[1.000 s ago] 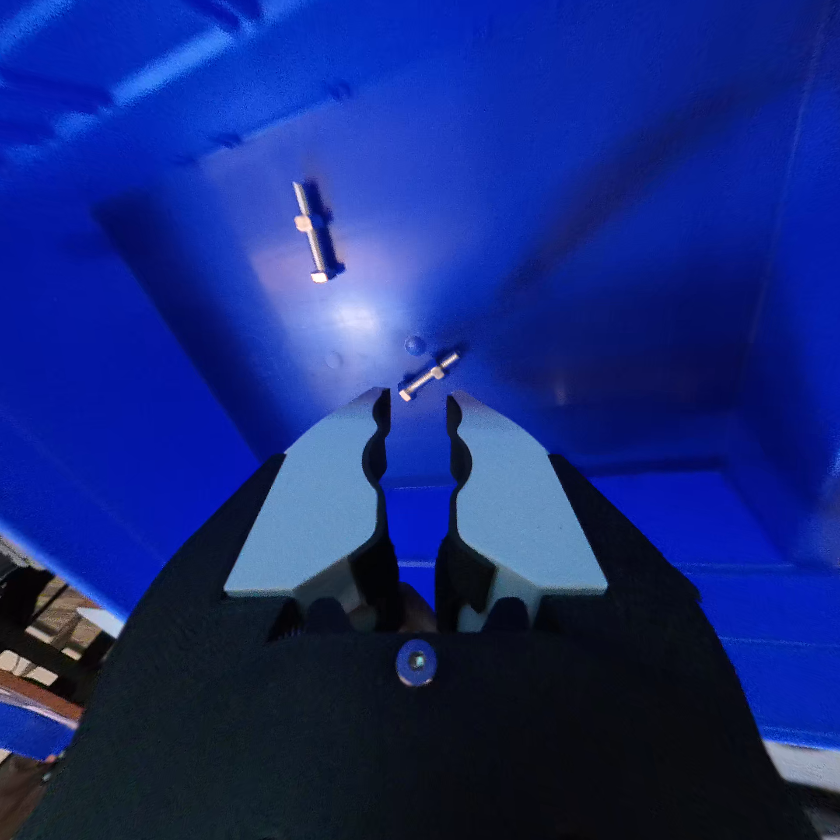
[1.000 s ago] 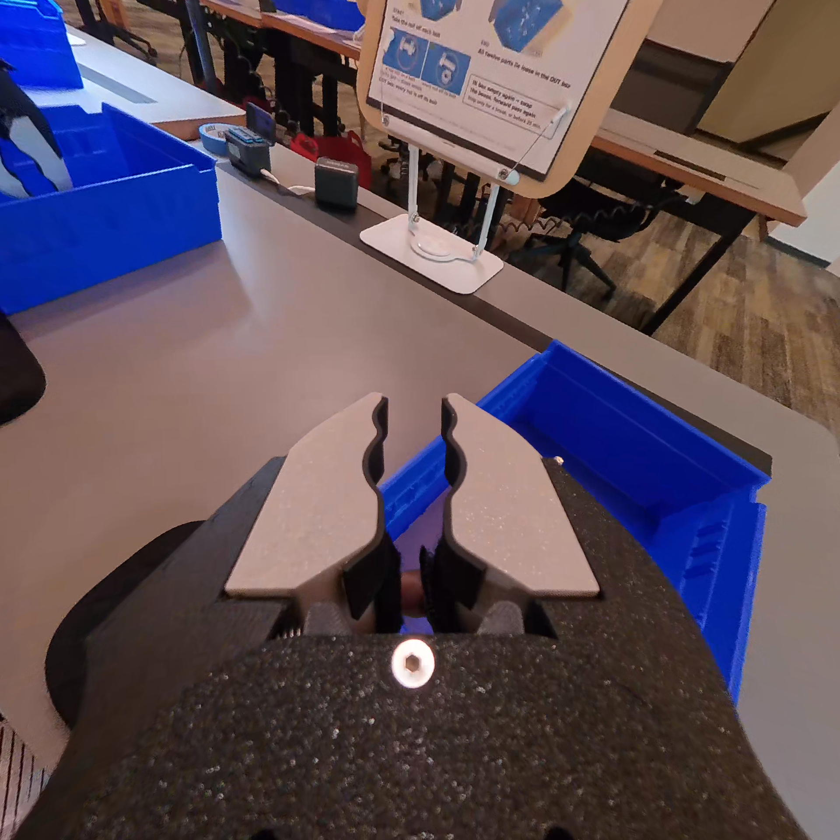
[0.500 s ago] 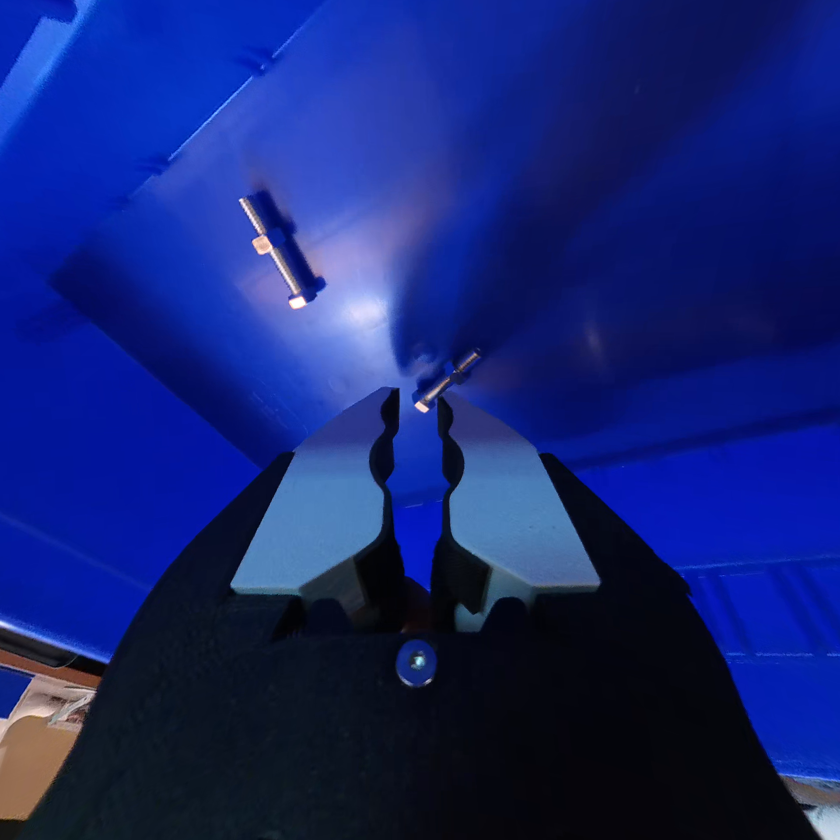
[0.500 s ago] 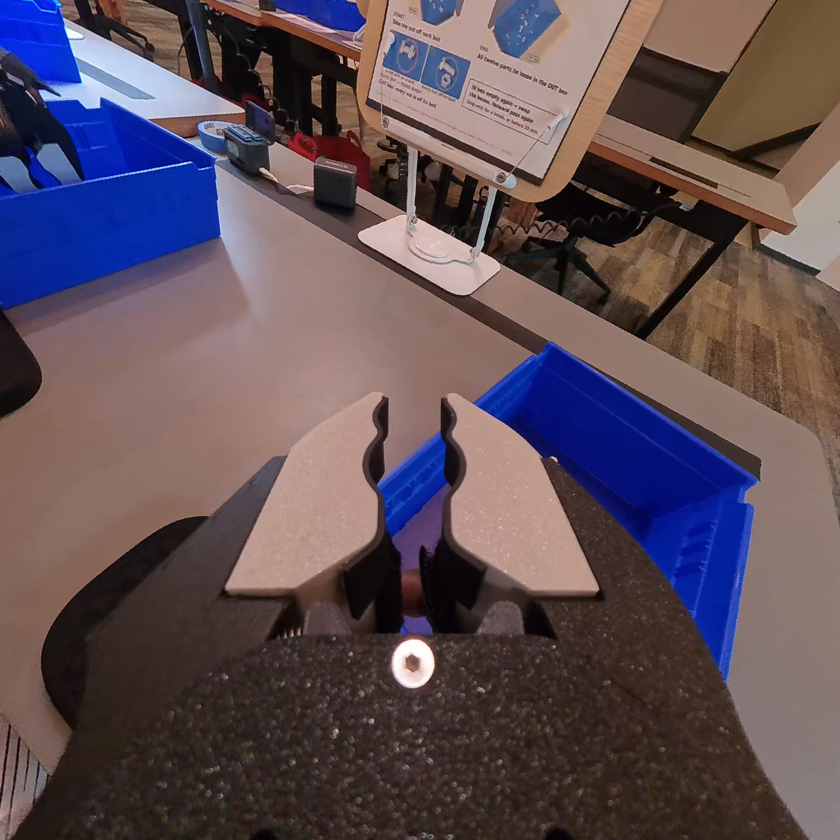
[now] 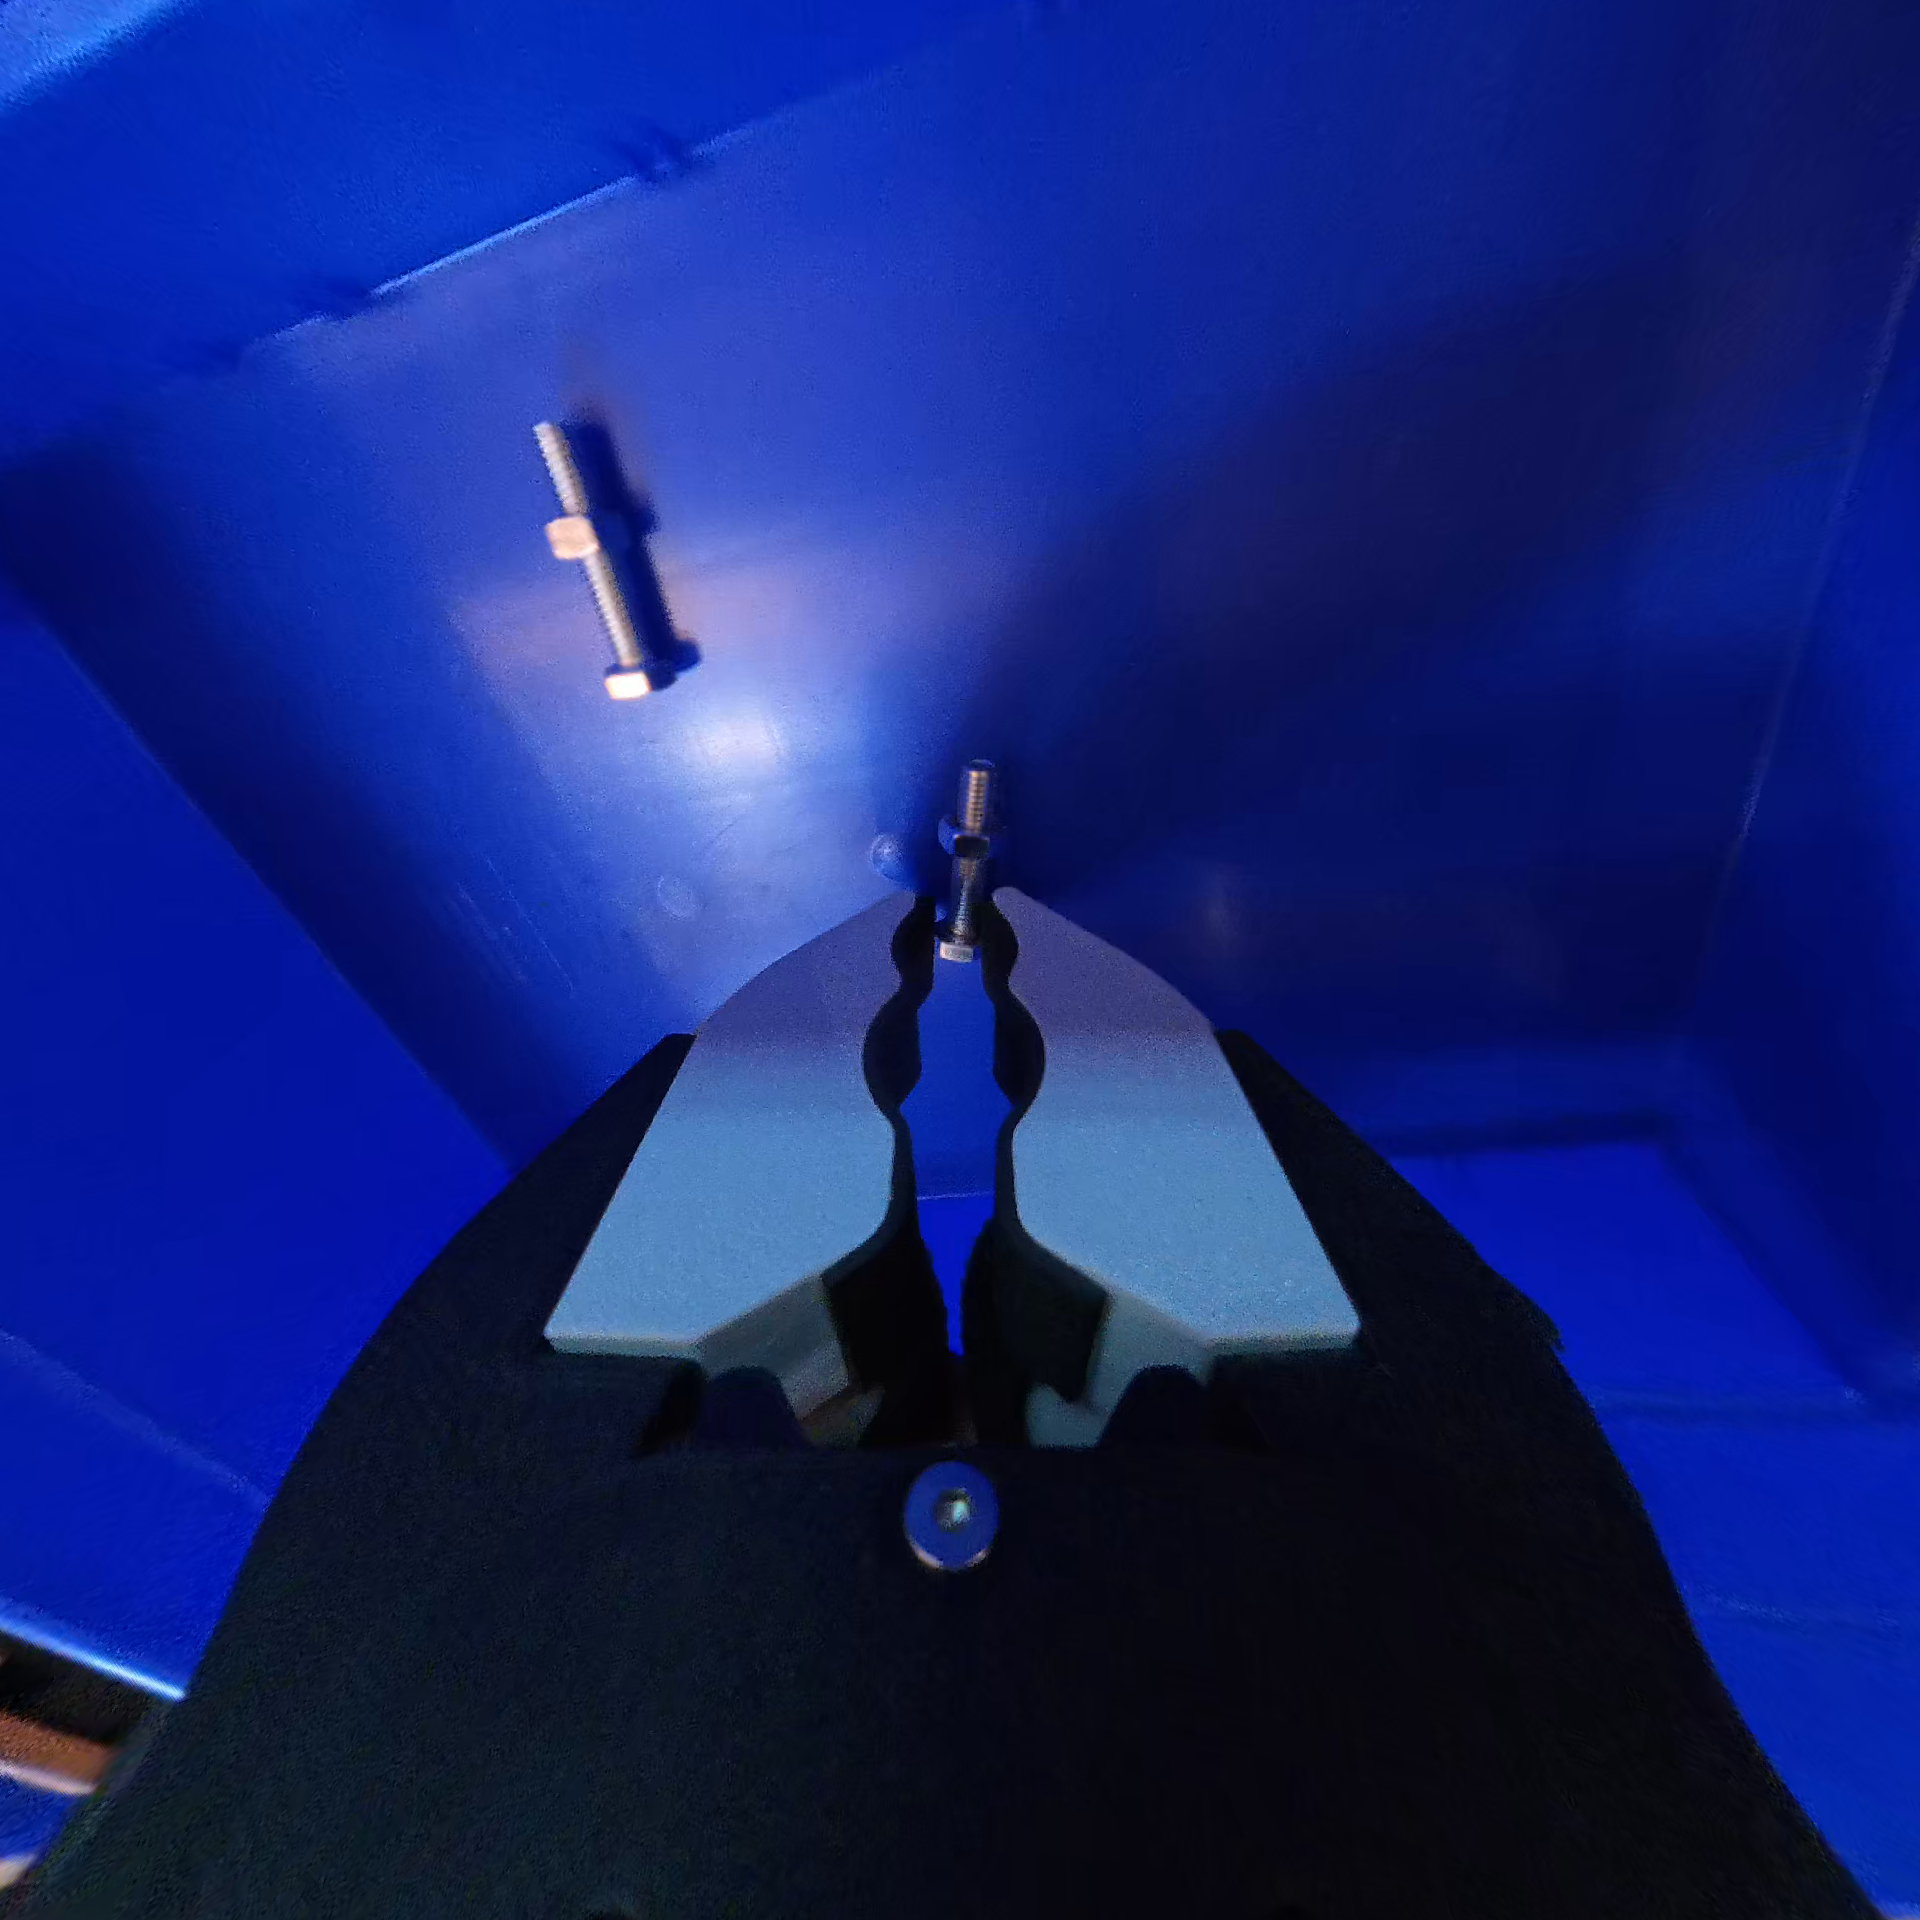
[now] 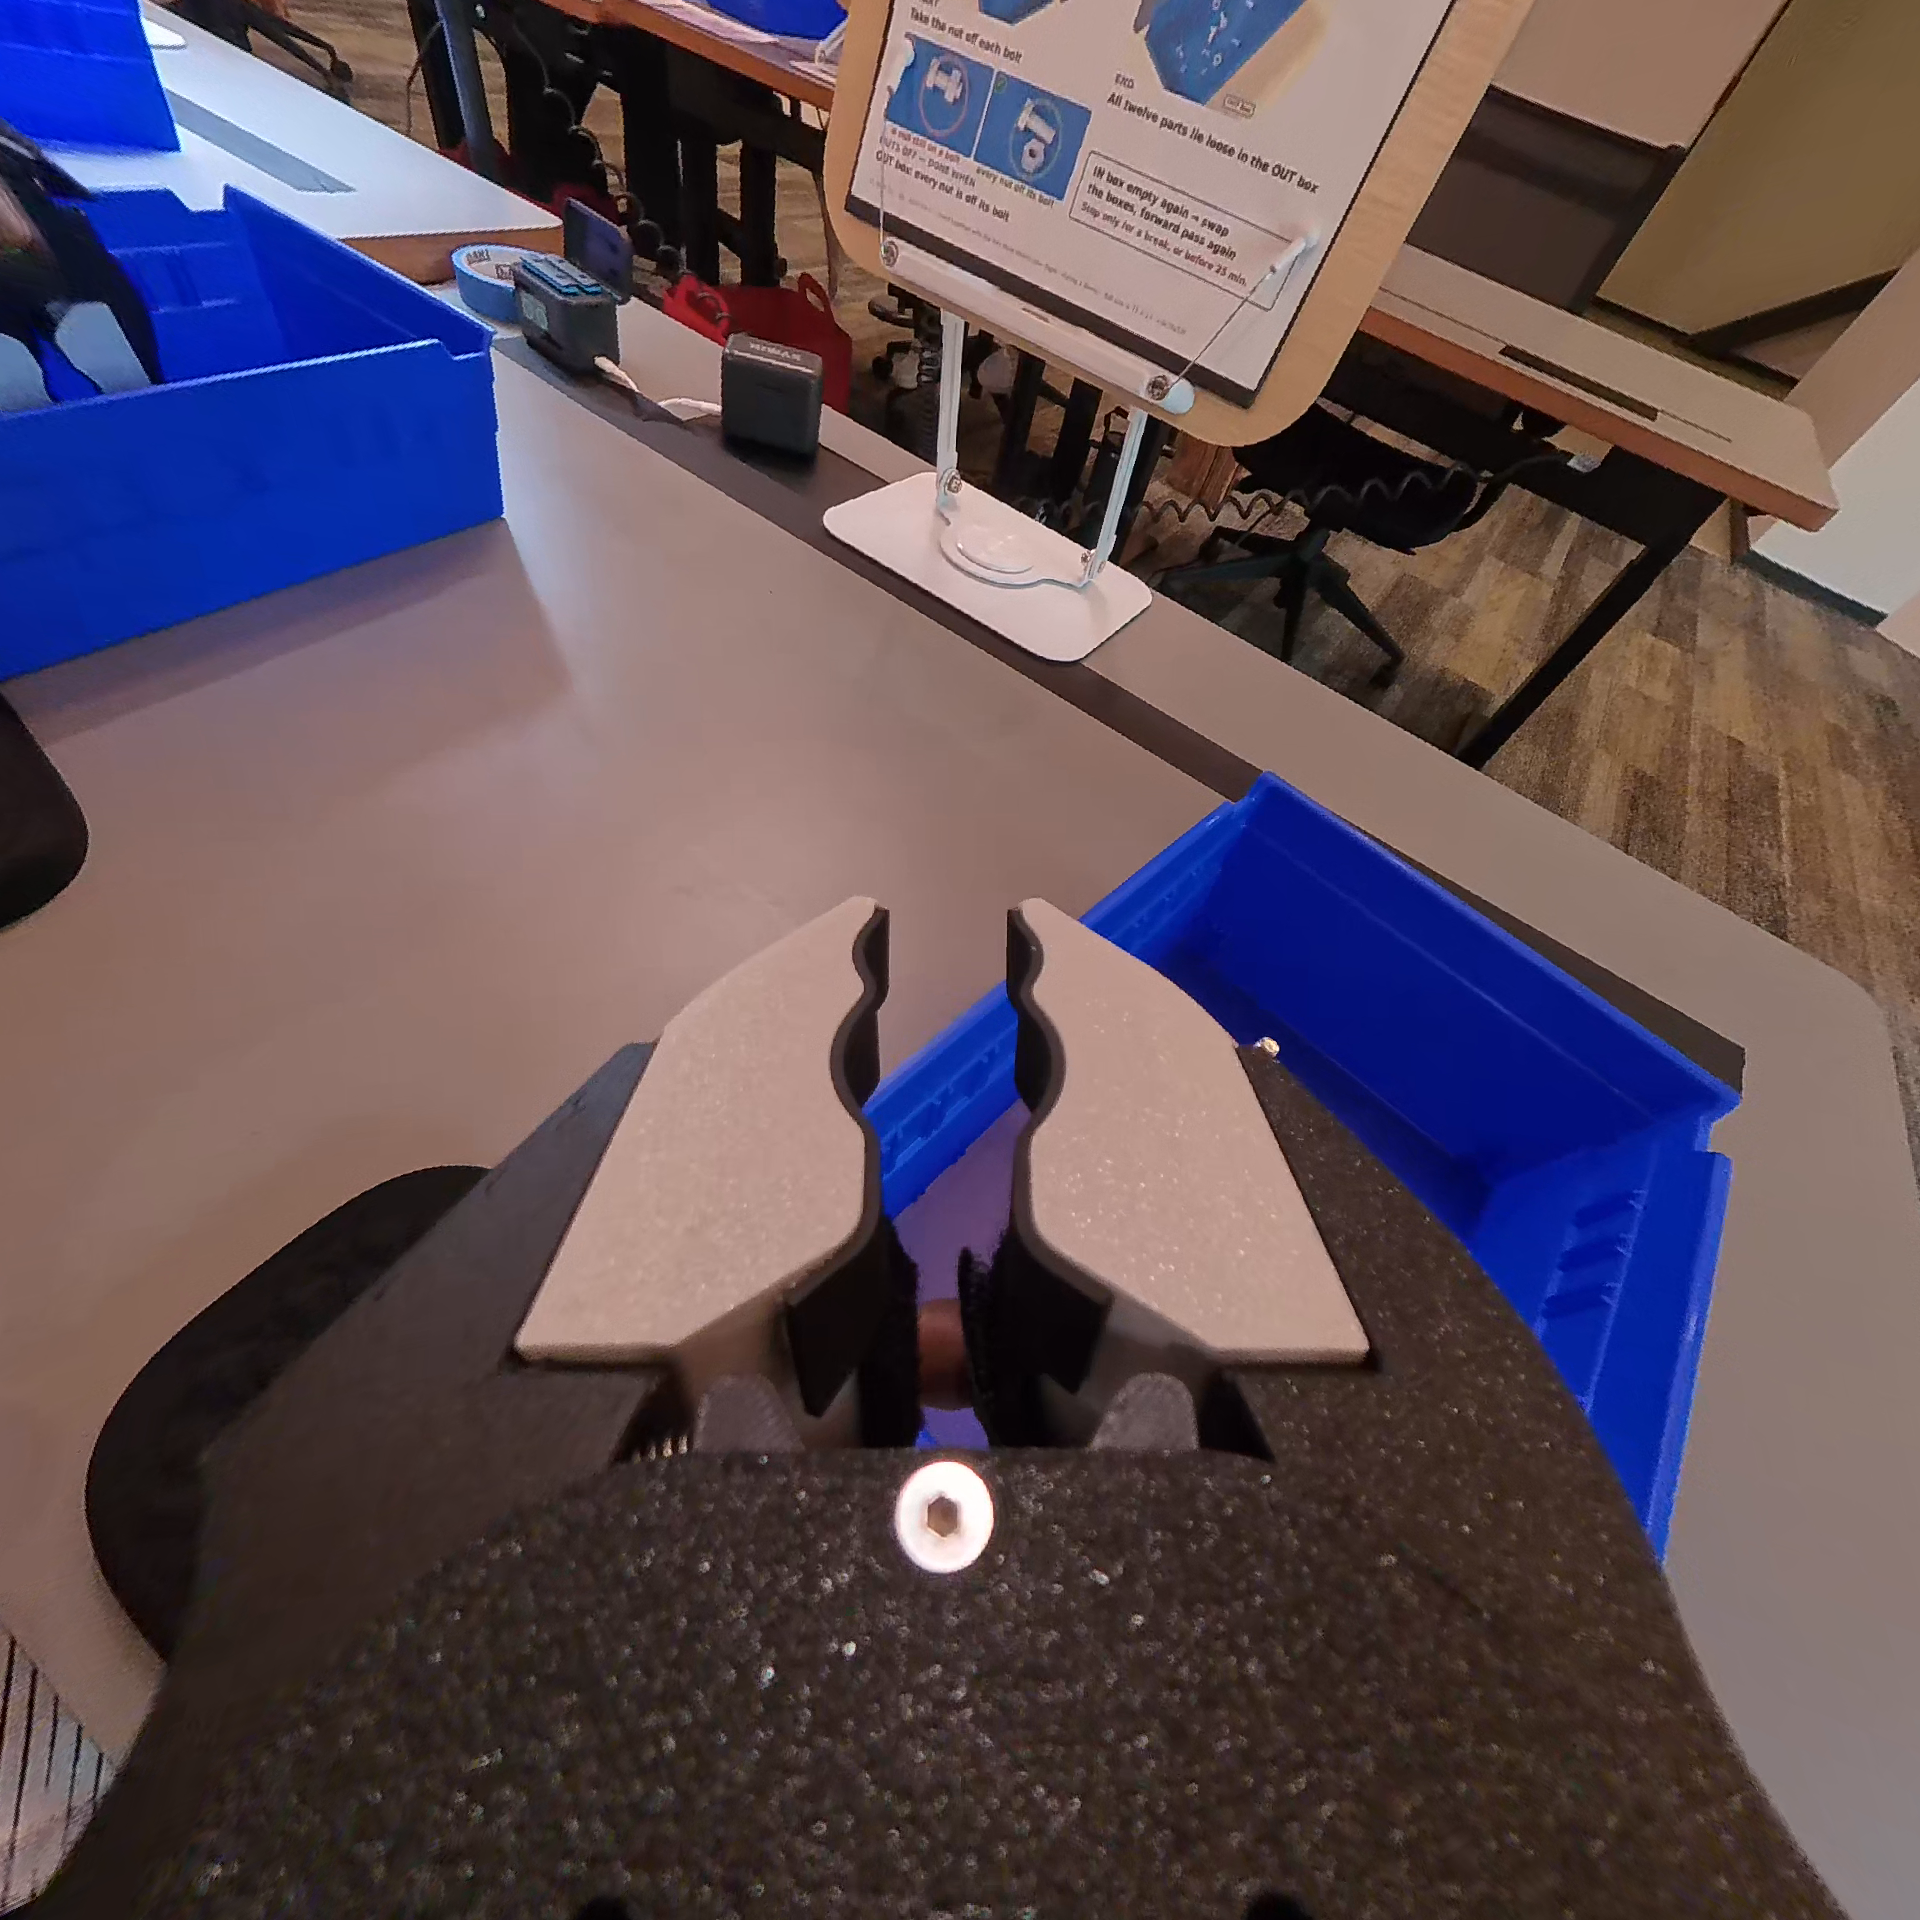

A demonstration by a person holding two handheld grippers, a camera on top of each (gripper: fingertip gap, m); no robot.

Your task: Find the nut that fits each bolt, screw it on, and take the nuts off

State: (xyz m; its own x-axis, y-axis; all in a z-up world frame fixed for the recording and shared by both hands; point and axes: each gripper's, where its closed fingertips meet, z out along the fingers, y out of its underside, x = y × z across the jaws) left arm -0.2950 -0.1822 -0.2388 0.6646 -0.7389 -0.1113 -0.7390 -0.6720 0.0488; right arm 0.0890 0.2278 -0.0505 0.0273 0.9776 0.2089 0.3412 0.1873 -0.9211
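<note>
In the left wrist view my left gripper (image 5: 956, 909) is inside a blue bin (image 5: 1247, 520). It is shut on a small silver bolt (image 5: 966, 883) with a nut (image 5: 968, 831) partway along it. The bolt's head sits between the fingertips and its shaft points away along the fingers. A longer bolt (image 5: 597, 566) with a nut on it lies on the bin floor to the upper left. My right gripper (image 6: 948, 914) is open and empty above the grey table (image 6: 520, 831), at the near corner of a second blue bin (image 6: 1403, 987).
In the right wrist view the first blue bin (image 6: 260, 457) stands at the far left with the left gripper (image 6: 62, 312) in it. A sign on a white stand (image 6: 987, 561), two black devices (image 6: 771, 393) and a blue tape roll (image 6: 480, 278) line the table's far edge. One gripper's finger ends stand about 60 centimeters off the other's.
My left jaws have narrowed around the small bolt, which turned from lying diagonally ahead of the tips to pointing along the fingers between them. The right gripper has hardly moved.
</note>
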